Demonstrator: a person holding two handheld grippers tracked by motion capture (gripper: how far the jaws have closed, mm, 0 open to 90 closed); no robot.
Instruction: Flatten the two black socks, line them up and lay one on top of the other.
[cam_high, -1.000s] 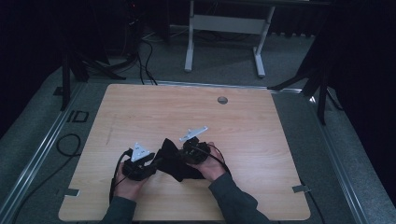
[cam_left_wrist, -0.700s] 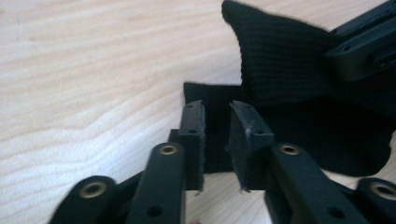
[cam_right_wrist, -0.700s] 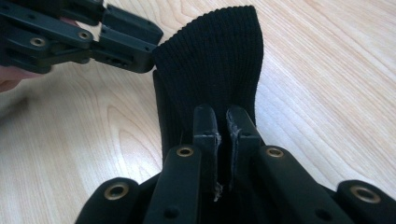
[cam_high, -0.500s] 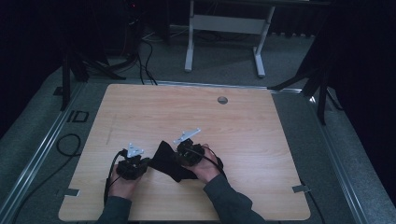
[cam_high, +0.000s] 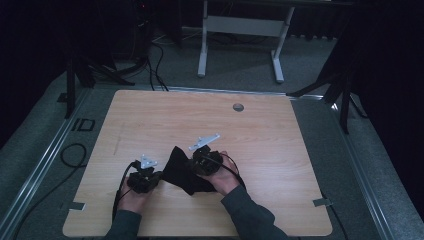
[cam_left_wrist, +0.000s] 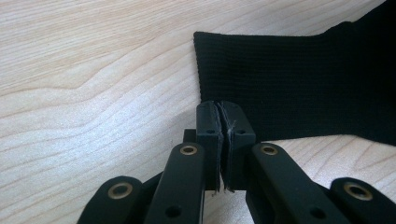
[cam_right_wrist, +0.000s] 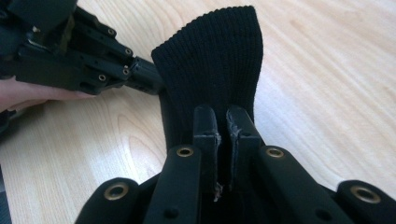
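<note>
Left gripper (cam_high: 150, 176): black, two-jaw, hand-held; near-left part of the table, grey three-cornered plate on top; jaws just closed, pads pressed together on the near-left edge of the cloth, thin fabric pinched between them in the left gripper view (cam_left_wrist: 225, 122).
Left hand (cam_high: 134, 196): wrapped round the gripper body from the near edge; dark sleeve below.
Right gripper (cam_high: 199, 161): black, two-jaw, hand-held; right of the left gripper and slightly farther; grey plate tilted upward; jaws clenched on a fold of the cloth, ribbed fabric rising between the pads in the right gripper view (cam_right_wrist: 223, 123).
Right hand (cam_high: 223, 174): behind the gripper, forearm entering from the near right.
Black ribbed knit cloth (cam_high: 181, 171): between the two grippers on the near-centre of the table; held at both ends, the left end low against the wood, the right end bunched and lifted; ribbed hem standing upright in the right gripper view (cam_right_wrist: 212, 60); flat band with a straight edge in the left gripper view (cam_left_wrist: 299, 79).
Light wooden table top (cam_high: 280, 145): rectangular, rounded corners, pale grain.
Small round grey grommet (cam_high: 238, 107): far side of the table, well apart from the cloth.
Grey carpet floor (cam_high: 240, 65): around the table.
White desk frame (cam_high: 240, 30): beyond the far edge.
</note>
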